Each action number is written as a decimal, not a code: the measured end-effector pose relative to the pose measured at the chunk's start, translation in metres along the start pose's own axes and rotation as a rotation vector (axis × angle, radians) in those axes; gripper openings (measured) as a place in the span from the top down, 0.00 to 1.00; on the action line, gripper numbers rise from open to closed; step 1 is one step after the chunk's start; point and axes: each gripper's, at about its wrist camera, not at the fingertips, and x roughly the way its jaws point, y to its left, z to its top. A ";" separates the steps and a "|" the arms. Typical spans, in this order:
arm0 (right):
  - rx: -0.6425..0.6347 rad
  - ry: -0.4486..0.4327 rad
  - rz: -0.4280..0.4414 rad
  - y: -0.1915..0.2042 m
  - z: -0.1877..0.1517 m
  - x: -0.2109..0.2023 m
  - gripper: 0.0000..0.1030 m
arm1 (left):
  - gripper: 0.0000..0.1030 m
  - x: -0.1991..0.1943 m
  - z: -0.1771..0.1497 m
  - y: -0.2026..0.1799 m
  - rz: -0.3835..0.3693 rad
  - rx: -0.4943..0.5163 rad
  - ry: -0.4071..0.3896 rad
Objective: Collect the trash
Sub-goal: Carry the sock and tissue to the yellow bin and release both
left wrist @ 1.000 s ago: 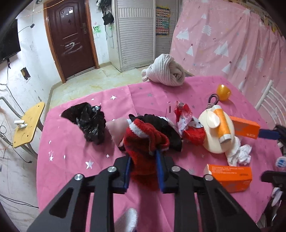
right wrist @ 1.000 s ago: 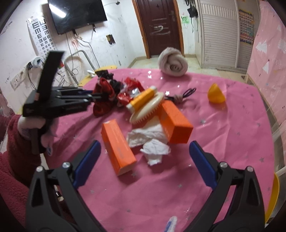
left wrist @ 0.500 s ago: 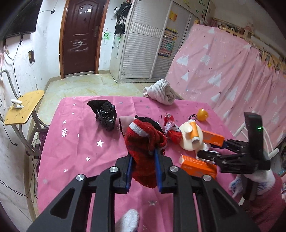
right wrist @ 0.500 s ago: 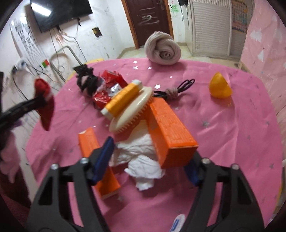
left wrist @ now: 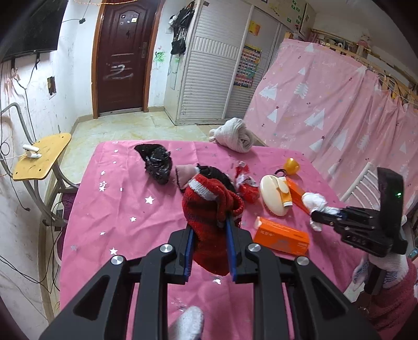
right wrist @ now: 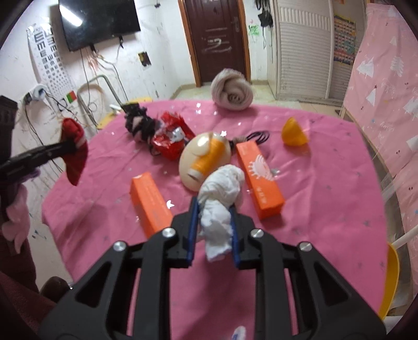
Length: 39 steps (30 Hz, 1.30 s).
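My right gripper (right wrist: pixel 213 222) just closed on crumpled tissue (right wrist: pixel 220 193): light, soft, crushable; mid-wad pinch suits. Left gripper (left wrist: pixel 210 244) clamps limp red sock (left wrist: pixel 209 206).

Right tool (right wrist: pixel 212 209) closed on tissue (right wrist: pixel 222 193), lifted off table

- We note a dark wooden door (left wrist: pixel 118 60) in scuffed white walls (left wrist: pixel 70 78), pale tiled floor (left wrist: pixel 125 128).
- We see a white louvred wardrobe (left wrist: pixel 209 78), pink tree-print curtain (left wrist: pixel 326 104).
- We log a wall television (right wrist: pixel 100 21), eye chart (right wrist: pixel 51 55), yellow chair (left wrist: pixel 41 157).
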 end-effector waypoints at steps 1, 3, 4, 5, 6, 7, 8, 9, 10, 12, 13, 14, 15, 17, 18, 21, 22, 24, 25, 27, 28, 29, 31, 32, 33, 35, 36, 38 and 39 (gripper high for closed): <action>-0.001 -0.013 -0.001 -0.001 -0.001 -0.006 0.81 | 0.87 -0.002 0.000 -0.005 -0.001 0.006 -0.005; 0.002 -0.039 -0.003 -0.004 -0.003 -0.018 0.81 | 0.87 -0.006 0.000 -0.015 -0.008 0.021 -0.014; 0.008 -0.053 -0.006 -0.007 -0.005 -0.025 0.81 | 0.87 -0.009 0.001 -0.023 -0.012 0.033 -0.022; 0.016 -0.071 -0.011 -0.011 -0.007 -0.032 0.81 | 0.87 -0.012 0.002 -0.027 -0.014 0.041 -0.027; 0.021 -0.081 -0.016 -0.013 -0.008 -0.037 0.81 | 0.87 -0.014 0.002 -0.033 -0.017 0.052 -0.032; 0.029 -0.095 -0.023 -0.018 -0.010 -0.043 0.81 | 0.87 -0.017 0.003 -0.040 -0.019 0.066 -0.040; 0.036 -0.107 -0.028 -0.023 -0.011 -0.048 0.81 | 0.87 -0.020 0.004 -0.047 -0.020 0.077 -0.045; 0.048 -0.121 -0.034 -0.029 -0.013 -0.055 0.81 | 0.87 -0.021 0.004 -0.052 -0.022 0.086 -0.047; 0.060 -0.133 -0.038 -0.034 -0.015 -0.060 0.80 | 0.87 -0.022 0.005 -0.059 -0.025 0.097 -0.050; 0.089 -0.158 -0.045 -0.049 -0.021 -0.072 0.80 | 0.87 -0.022 0.006 -0.070 -0.027 0.111 -0.050; 0.098 -0.166 -0.048 -0.054 -0.023 -0.075 0.80 | 0.87 -0.022 0.007 -0.077 -0.030 0.118 -0.048; 0.108 -0.175 -0.052 -0.060 -0.026 -0.080 0.80 | 0.87 -0.021 0.007 -0.083 -0.033 0.126 -0.047; 0.124 -0.189 -0.060 -0.068 -0.030 -0.086 0.80 | 0.87 -0.021 0.007 -0.089 -0.035 0.133 -0.047; 0.146 -0.206 -0.068 -0.079 -0.035 -0.094 0.80 | 0.87 -0.018 0.009 -0.104 -0.043 0.152 -0.044; 0.167 -0.219 -0.074 -0.089 -0.040 -0.100 0.80 | 0.87 -0.017 0.009 -0.111 -0.046 0.160 -0.042; 0.211 -0.245 -0.095 -0.112 -0.049 -0.112 0.80 | 0.87 -0.013 0.011 -0.133 -0.063 0.185 -0.039; 0.229 -0.256 -0.105 -0.122 -0.053 -0.117 0.80 | 0.87 -0.012 0.012 -0.142 -0.069 0.197 -0.037; 0.259 -0.273 -0.120 -0.136 -0.059 -0.123 0.80 | 0.87 -0.008 0.014 -0.159 -0.081 0.220 -0.034; 0.270 -0.280 -0.127 -0.142 -0.062 -0.127 0.80 | 0.87 -0.006 0.014 -0.169 -0.089 0.232 -0.031; 0.289 -0.290 -0.147 -0.154 -0.067 -0.132 0.80 | 0.87 -0.001 0.016 -0.184 -0.102 0.251 -0.027; 0.300 -0.294 -0.154 -0.161 -0.070 -0.134 0.80 | 0.87 0.002 0.016 -0.193 -0.109 0.260 -0.025; 0.308 -0.297 -0.159 -0.165 -0.072 -0.135 0.80 | 0.87 0.005 0.017 -0.201 -0.116 0.266 -0.021; 0.328 -0.302 -0.178 -0.178 -0.077 -0.138 0.80 | 0.87 0.011 0.018 -0.217 -0.127 0.279 -0.014; 0.342 -0.307 -0.185 -0.184 -0.081 -0.139 0.80 | 0.87 0.014 0.019 -0.225 -0.133 0.287 -0.010; 0.351 -0.310 -0.189 -0.189 -0.083 -0.140 0.80 | 0.87 0.016 0.019 -0.233 -0.139 0.294 -0.007; 0.375 -0.316 -0.198 -0.199 -0.089 -0.142 0.79 | 0.87 0.021 0.020 -0.251 -0.156 0.315 -0.001; 0.390 -0.317 -0.202 -0.205 -0.092 -0.142 0.79 | 0.87 0.024 0.020 -0.261 -0.165 0.328 0.002; 0.410 -0.315 -0.207 -0.213 -0.095 -0.141 0.79 | 0.87 0.029 0.020 -0.275 -0.179 0.344 0.006; 0.423 -0.315 -0.210 -0.218 -0.098 -0.141 0.79 | 0.87 0.031 0.020 -0.282 -0.187 0.351 0.009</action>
